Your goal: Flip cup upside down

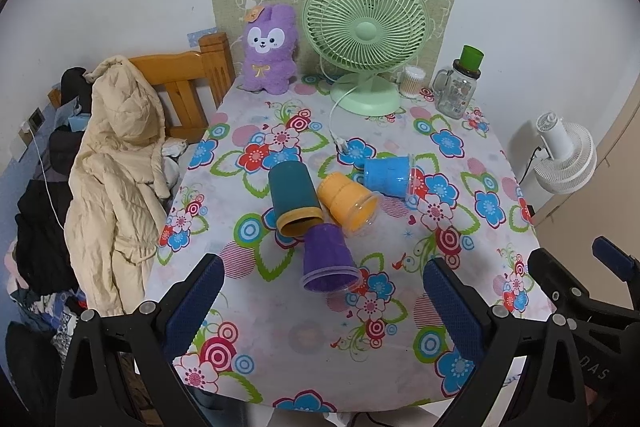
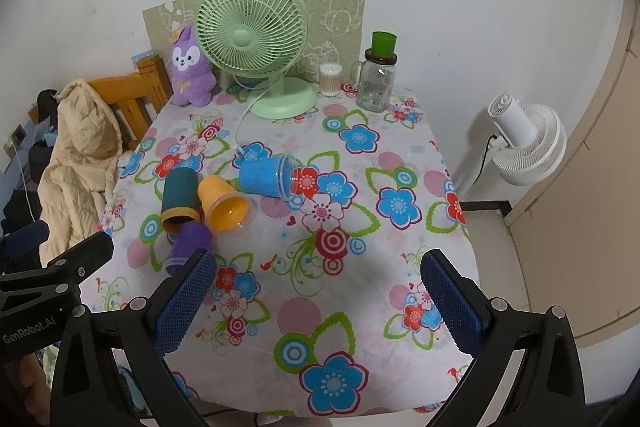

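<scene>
We hold the left gripper (image 1: pixel 320 301) low over the near edge of the table, its two blue-padded fingers spread wide with nothing between them. The right gripper (image 2: pixel 318 301) hangs beside it, just as wide and just as empty.

Straight ahead of the left gripper, nearest to us, lies the purple plastic cup (image 1: pixel 329 263), on its side with its mouth toward us. Just behind it, and touching or nearly so, lies the dark teal cup with a tan rim (image 1: pixel 294 200), also on its side, mouth facing us. To its right the orange plastic cup (image 1: pixel 347 202) lies tipped over beside it, and beyond that the blue plastic cup (image 1: pixel 387 176) rests on its side with its mouth pointing right.

We count four cups in the cluster, all lying down on the flowered tablecloth (image 1: pixel 452 187); none stands inverted, so we judge the flipping has not begun and all of it remains.

At the far end stand one purple plush rabbit (image 1: pixel 270 53), one pale green desk fan (image 1: pixel 366 39), one small tub of cotton swabs (image 1: pixel 413 81) and one glass mug jar (image 1: pixel 458 93) with a green cup (image 1: pixel 471 57) on its lid. One white fan (image 1: pixel 566 157) stands off the table to the right, and one cream padded jacket (image 1: pixel 116 179) hangs over a wooden chair (image 1: pixel 188 87) to the left.
</scene>
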